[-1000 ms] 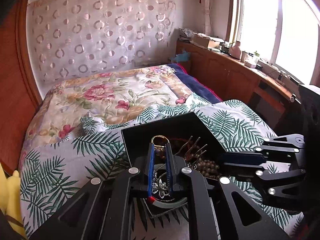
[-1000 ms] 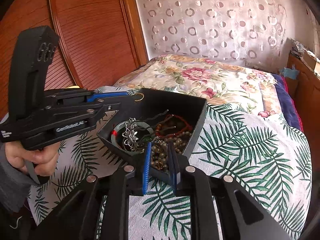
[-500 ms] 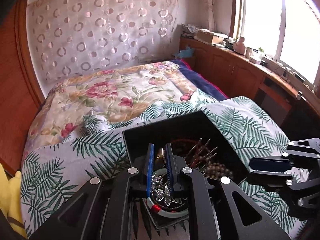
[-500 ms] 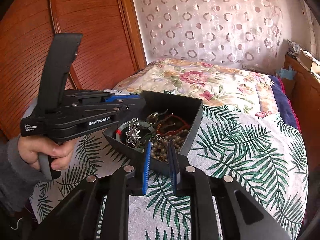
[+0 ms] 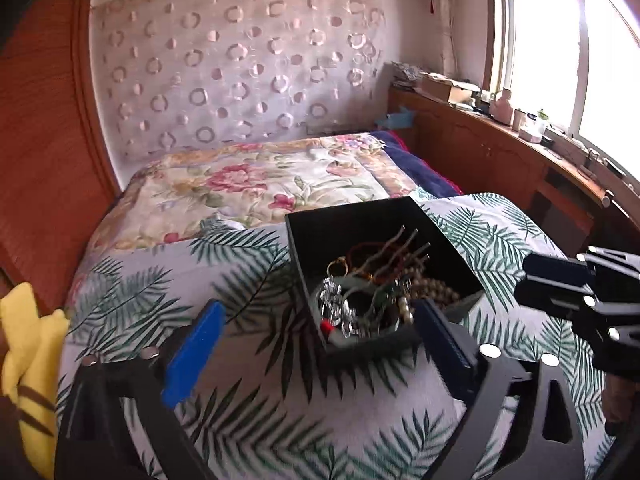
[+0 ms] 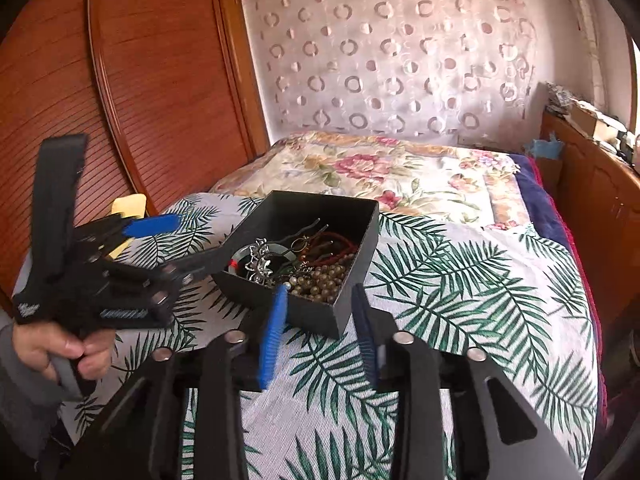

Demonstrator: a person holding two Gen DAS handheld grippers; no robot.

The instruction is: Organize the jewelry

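Left gripper (image 5: pixel 316 344) nearest the lens, blue-padded fingers (image 5: pixel 192 356) spread wide and holding nothing, hovering just short of the near corner of the open black rectangular plastic box (image 5: pixel 456 248); reads as backed off so the box contents are in view; right gripper (image 6: pixel 318 334) likewise with jaws apart and empty, tips just in front of the box's near wall, probably lined up for a reach into it; from the right wrist view the left gripper sits off to the box's left side, person's hand (image 6: pixel 60 350) on its handle; the jewelry is all inside the box, a tangled heap: string of brown-beige round beads (image 6: pixel 320 280) at the near right, silver filigree flower hairpin (image 6: pixel 260 262) over a pale green jade bangle (image 6: pixel 244 254) at the near left, red cord bracelets (image 6: pixel 336 242) and dark wavy metal hairpins (image 6: pixel 300 230) toward the far side, small gold ring (image 5: pixel 336 268) mid-pile; pieces overlap, so any pick risks dragging neighbours; box rests on a white bedspread with green palm-leaf print (image 6: pixel 460 280), soft and likely to let it tip; beyond lies a floral quilt (image 6: pixel 380 172), then a wall curtain with circle pattern (image 6: pixel 400 60)
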